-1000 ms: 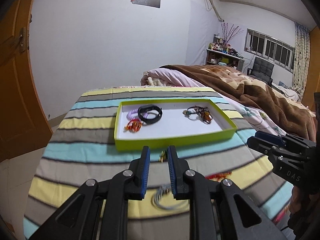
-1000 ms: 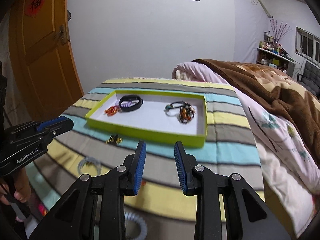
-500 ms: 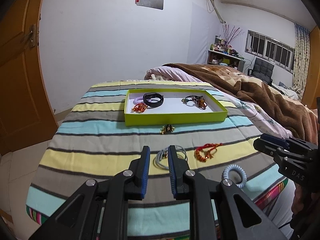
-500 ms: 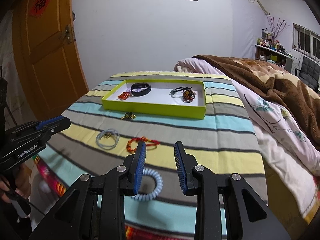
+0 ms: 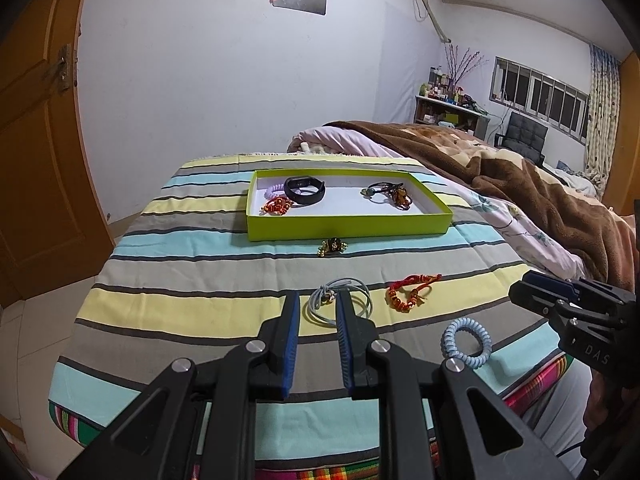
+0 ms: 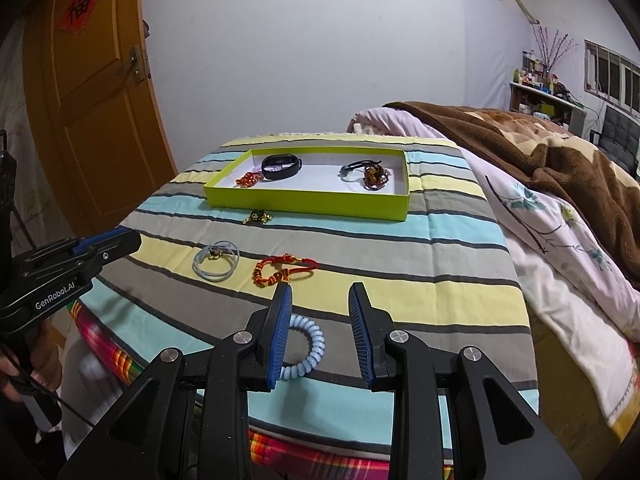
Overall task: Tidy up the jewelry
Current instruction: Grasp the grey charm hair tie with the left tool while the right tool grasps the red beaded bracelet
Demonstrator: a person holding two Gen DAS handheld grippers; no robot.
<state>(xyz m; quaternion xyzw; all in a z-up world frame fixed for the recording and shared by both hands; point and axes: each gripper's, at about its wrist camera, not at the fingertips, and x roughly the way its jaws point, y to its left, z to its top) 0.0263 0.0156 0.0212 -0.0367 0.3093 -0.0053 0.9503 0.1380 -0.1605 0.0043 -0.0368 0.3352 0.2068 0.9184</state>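
Note:
A lime green tray (image 5: 348, 228) (image 6: 308, 204) sits on the striped table and holds a black band (image 5: 305, 190), red and purple pieces and a dark beaded piece (image 5: 390, 194). Loose on the cloth lie a gold charm (image 5: 333, 246), a grey hair tie (image 5: 340, 306) (image 6: 216, 263), a red bracelet (image 5: 412, 292) (image 6: 284, 270) and a blue coil tie (image 5: 466, 342) (image 6: 306, 346). My left gripper (image 5: 317, 300) is open and empty, just short of the grey tie. My right gripper (image 6: 322, 292) is open and empty above the coil tie.
The striped cloth (image 5: 200, 280) covers a small table with its front edge close to both grippers. A bed with a brown blanket (image 5: 520, 176) adjoins on the right. An orange door (image 6: 92, 92) stands at the left.
Both grippers have drawn back from the tray toward the near table edge, so the loose pieces have come into view. Both stay open.

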